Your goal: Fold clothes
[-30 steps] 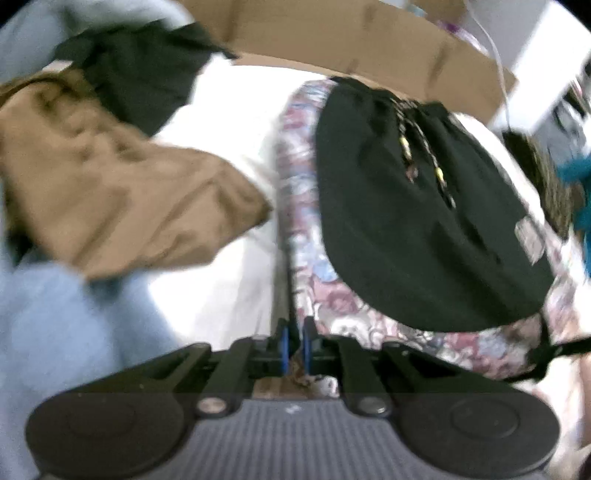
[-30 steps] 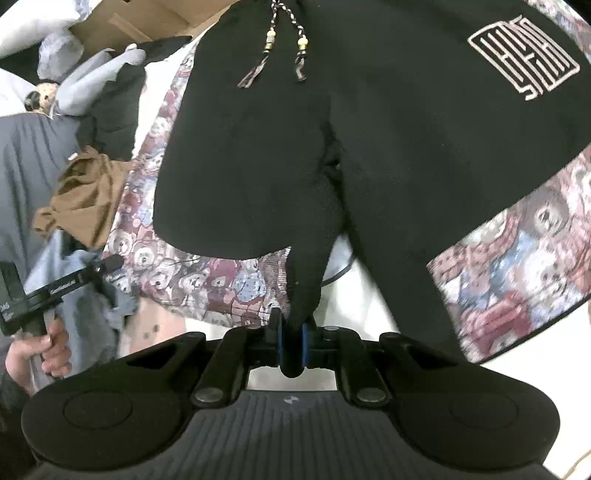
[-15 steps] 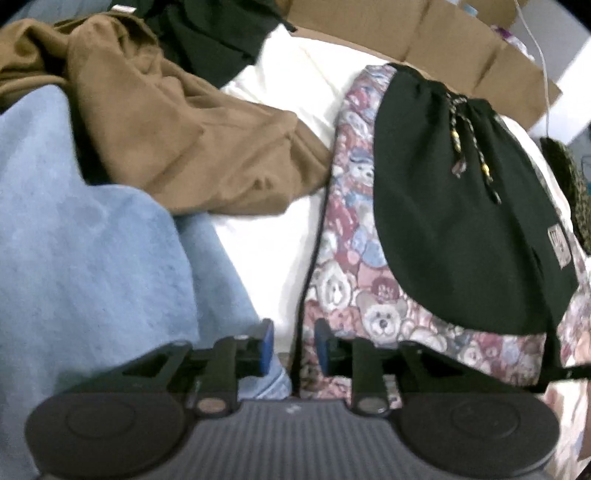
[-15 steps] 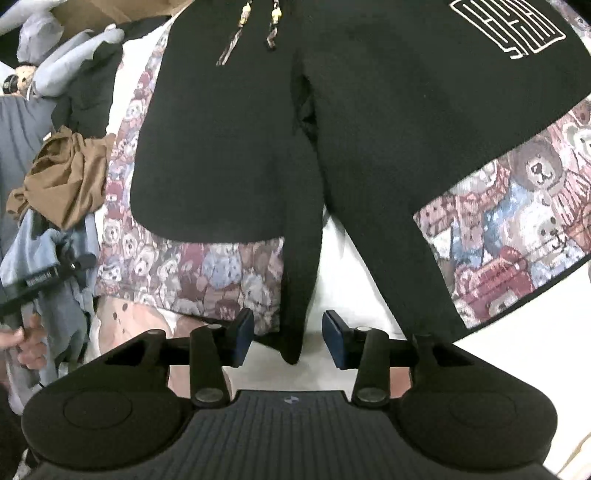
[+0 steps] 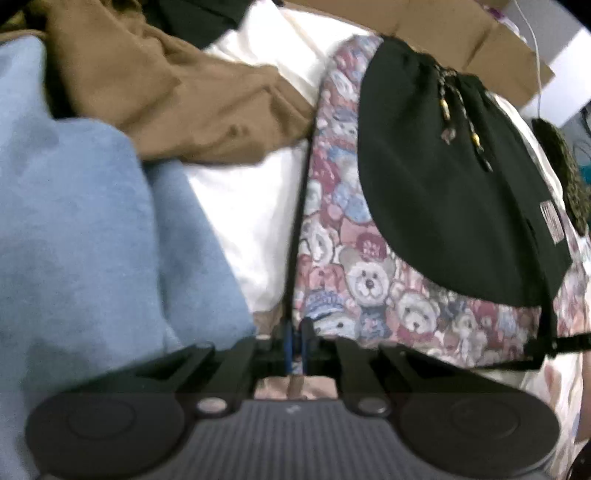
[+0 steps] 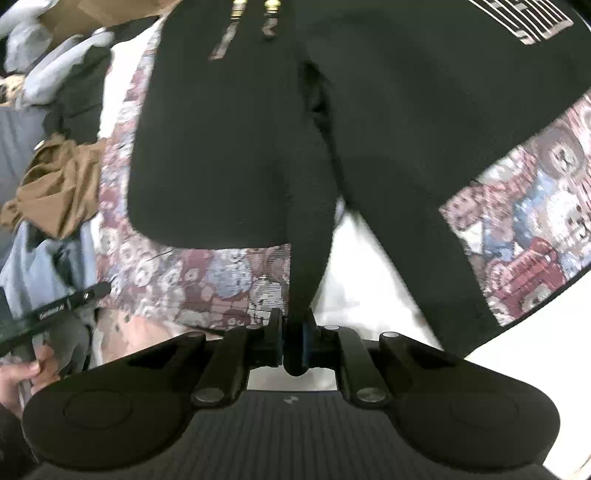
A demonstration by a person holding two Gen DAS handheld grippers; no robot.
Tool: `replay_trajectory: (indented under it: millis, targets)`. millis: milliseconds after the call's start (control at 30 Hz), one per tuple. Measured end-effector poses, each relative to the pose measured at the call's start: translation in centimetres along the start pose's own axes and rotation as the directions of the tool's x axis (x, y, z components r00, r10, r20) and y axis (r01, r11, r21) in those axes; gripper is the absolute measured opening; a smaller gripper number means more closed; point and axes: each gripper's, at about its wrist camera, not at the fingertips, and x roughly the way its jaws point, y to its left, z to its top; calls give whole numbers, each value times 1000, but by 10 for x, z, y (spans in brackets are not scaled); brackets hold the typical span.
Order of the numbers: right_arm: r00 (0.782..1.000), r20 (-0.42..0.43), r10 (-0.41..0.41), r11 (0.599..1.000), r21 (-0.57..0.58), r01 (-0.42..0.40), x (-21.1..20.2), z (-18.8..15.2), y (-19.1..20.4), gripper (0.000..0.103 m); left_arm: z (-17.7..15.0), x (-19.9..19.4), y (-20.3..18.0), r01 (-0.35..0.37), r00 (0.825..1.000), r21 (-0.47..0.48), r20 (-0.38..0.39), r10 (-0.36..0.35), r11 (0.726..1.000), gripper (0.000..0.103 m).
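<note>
One pair of shorts [image 5: 443, 192] – one brown garment [image 5: 192, 96] – one blue garment [image 5: 85, 240].

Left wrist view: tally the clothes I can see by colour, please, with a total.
Blue: 1, the blue garment at left.
Brown: 1, the brown garment behind it.
Black with bear print: 1, the shorts at right.
Dark, at the top edge: 1, the dark cloth, too cropped to name.
Total: 4
</note>
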Motion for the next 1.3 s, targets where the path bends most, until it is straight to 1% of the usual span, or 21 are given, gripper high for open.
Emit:
replay_trajectory:
  millis: [133, 233, 300, 400, 467, 533, 567, 600, 667, 767, 867, 933, 967, 1000, 1133, 1233, 1300]
  targets:
    - [999, -12, 39, 999, -4, -39, -9, 1, 8, 6, 4, -29, -8, -45, 999, 31, 25, 44, 999, 4]
    - [998, -29, 55, 998, -8, -55, -6, 2, 12, 6, 5, -46, -12, -92, 995, 58, 36, 90, 994, 4]
    - [998, -44, 51, 999, -17, -52, 0, 2, 13, 6, 6, -50, -15, -127, 991, 78, 43, 124, 989, 4]
    - [998, -61, 20, 1000, -8, -20, 11, 1, 10, 6, 5, -44, -16, -177, 984, 107, 32, 174, 978, 4]
    - [997, -71, -16, 1000, -2, 16, 18, 0, 7, 7, 1, -31, -17, -214, 976, 133, 1, 216, 968, 3]
    - [996, -77, -35, 999, -20, 33, 17, 0, 10, 9, -3, -21, -17, -247, 966, 160, -32, 255, 956, 4]
    - [996, -80, -41, 999, -33, 39, 15, 1, 12, 14, -3, -20, -18, -256, 964, 164, -32, 264, 953, 4]
    - [995, -82, -48, 998, -46, 44, 14, 1, 15, 19, -3, -25, -20, -253, 965, 163, -22, 260, 954, 6]
    - [995, -86, -56, 996, -72, 50, 9, 2, 19, 22, -2, -35, -23, -246, 968, 162, 0, 250, 956, 9]
    - [997, -68, -48, 994, -102, 41, -11, 6, 21, 24, 4, -50, -30, -243, 970, 178, 37, 241, 953, 10]
    - [996, -25, -80, 987, -139, 76, -34, 18, 22, 25, 15, -62, -37, -232, 972, 182, 77, 221, 956, 11]
    - [994, 20, -110, 981, -159, 112, -48, 30, 18, 32, 25, -62, -43, -225, 972, 186, 110, 207, 956, 17]
    - [991, 47, -125, 978, -164, 131, -56, 36, 15, 39, 29, -60, -47, -222, 972, 189, 119, 202, 957, 18]
    - [987, 72, -144, 974, -164, 154, -63, 42, 9, 42, 33, -58, -50, -218, 972, 193, 127, 196, 957, 18]
    - [961, 146, -233, 952, -165, 256, -88, 67, -20, 42, 46, -41, -64, -216, 972, 208, 138, 190, 954, 18]
    - [941, 142, -307, 924, -191, 331, -109, 80, -51, 42, 52, -37, -74, -217, 970, 232, 156, 184, 948, 18]
    - [931, 129, -342, 901, -237, 364, -123, 89, -69, 42, 57, -33, -79, -214, 970, 237, 164, 179, 948, 19]
